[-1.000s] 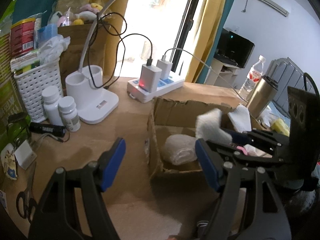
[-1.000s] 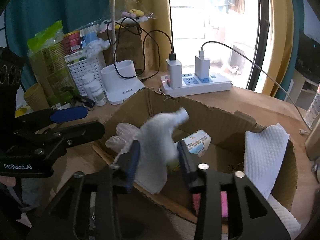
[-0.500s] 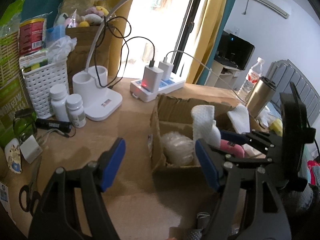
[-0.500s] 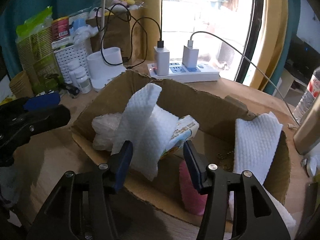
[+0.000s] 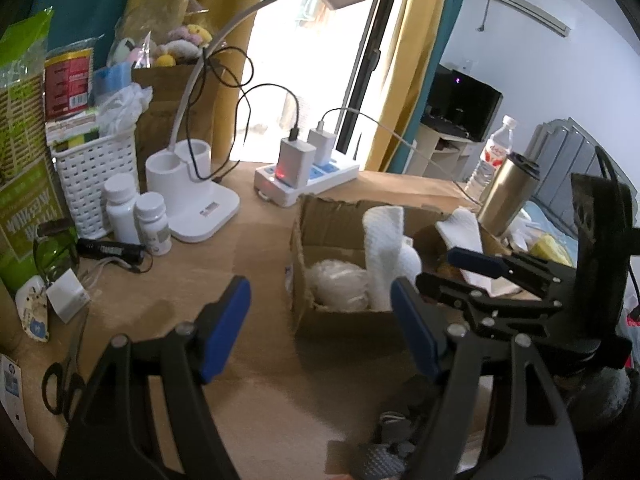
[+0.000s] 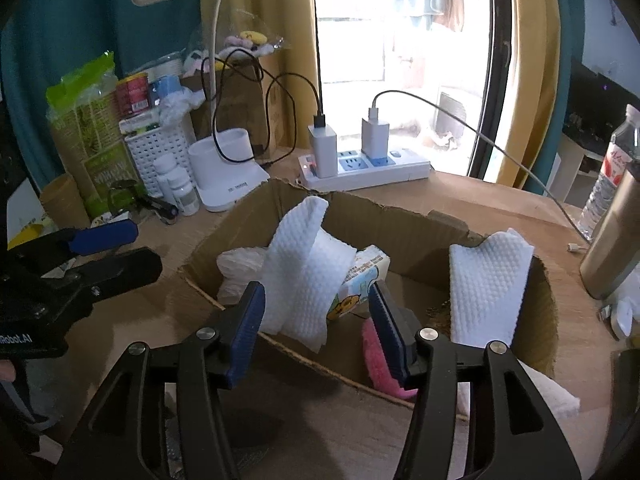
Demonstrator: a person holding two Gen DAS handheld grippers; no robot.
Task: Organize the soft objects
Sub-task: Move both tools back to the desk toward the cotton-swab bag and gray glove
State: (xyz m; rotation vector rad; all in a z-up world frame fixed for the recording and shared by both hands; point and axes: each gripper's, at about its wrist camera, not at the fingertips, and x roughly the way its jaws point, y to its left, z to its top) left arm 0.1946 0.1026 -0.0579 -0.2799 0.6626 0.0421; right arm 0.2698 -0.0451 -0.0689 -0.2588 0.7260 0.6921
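An open cardboard box (image 6: 416, 232) (image 5: 332, 216) stands on the wooden desk. A white textured cloth (image 6: 304, 272) (image 5: 382, 240) leans inside it, over the near wall. Beside the cloth lie a crumpled clear plastic bag (image 6: 240, 264) (image 5: 338, 284), a small printed tissue pack (image 6: 362, 280) and a pink soft item (image 6: 376, 356). A second white cloth (image 6: 488, 280) hangs over the box's right wall. My right gripper (image 6: 318, 332) is open and empty just before the box's near wall. My left gripper (image 5: 320, 328) is open and empty, left of the box above the desk.
A white lamp base (image 5: 188, 204), two white pill bottles (image 5: 136, 216), a white basket (image 5: 96, 176) and scissors (image 5: 60, 376) stand at the left. A power strip with chargers (image 6: 360, 164) lies behind the box. A steel flask (image 6: 612, 240) and water bottle (image 6: 608, 176) stand at the right.
My right gripper let go of the white cloth, opened and drew back; the cloth now rests in the box. The left gripper pulled back slightly and stayed open.
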